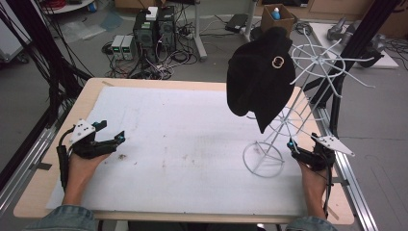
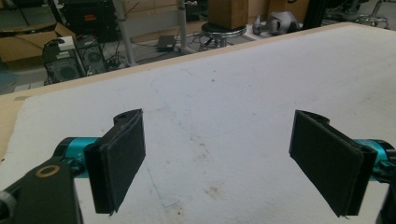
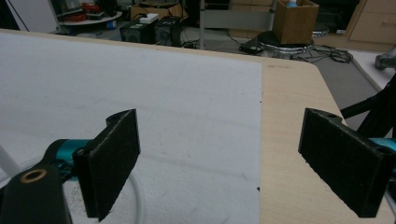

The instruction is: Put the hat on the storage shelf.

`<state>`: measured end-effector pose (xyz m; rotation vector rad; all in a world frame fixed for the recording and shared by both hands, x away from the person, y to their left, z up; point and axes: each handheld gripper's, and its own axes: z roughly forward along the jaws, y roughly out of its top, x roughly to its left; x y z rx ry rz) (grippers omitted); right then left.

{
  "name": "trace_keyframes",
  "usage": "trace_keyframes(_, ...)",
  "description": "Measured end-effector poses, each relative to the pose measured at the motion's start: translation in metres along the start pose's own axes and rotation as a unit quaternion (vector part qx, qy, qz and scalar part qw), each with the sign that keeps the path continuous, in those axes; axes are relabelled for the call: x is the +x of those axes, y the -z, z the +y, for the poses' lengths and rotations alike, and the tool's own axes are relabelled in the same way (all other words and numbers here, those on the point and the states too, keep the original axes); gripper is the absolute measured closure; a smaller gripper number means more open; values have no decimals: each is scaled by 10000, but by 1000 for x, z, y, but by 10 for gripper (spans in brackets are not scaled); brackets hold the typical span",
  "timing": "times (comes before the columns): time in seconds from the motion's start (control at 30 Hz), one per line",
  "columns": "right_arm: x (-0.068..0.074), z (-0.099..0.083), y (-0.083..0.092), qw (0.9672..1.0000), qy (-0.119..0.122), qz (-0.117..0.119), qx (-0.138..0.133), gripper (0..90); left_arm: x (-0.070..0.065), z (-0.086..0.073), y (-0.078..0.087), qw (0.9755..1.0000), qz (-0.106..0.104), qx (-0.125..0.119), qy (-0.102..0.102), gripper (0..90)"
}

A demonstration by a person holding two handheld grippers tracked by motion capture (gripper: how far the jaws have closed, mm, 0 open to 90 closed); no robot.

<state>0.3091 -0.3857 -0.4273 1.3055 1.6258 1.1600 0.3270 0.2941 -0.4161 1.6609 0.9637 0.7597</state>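
while a black hat (image 1: 260,79) hangs on the rack (image 1: 308,91), both tools gape wide.

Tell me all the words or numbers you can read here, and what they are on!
None can be read.
The black hat has a gold ring badge, no letters.
The computers and the box on the floor are too far and blurred.

The worktop (image 1: 57,192) looked like pale, smooth wood, covered by a white matt sheet (image 1: 183,139) with small dirty marks. The black hat (image 1: 257,84) was soft cloth with a shiny metal ring. The stand (image 1: 269,149) was thin white wire. The left tool (image 2: 219,163) had rough black pads.
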Motion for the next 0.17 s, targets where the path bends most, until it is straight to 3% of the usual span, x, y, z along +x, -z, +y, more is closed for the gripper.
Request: trace_keyframes(0.17, -1, 0, 1, 10000, 23, -21, -23, 119, 0, -2, -3, 9999, 44, 104, 8, 177)
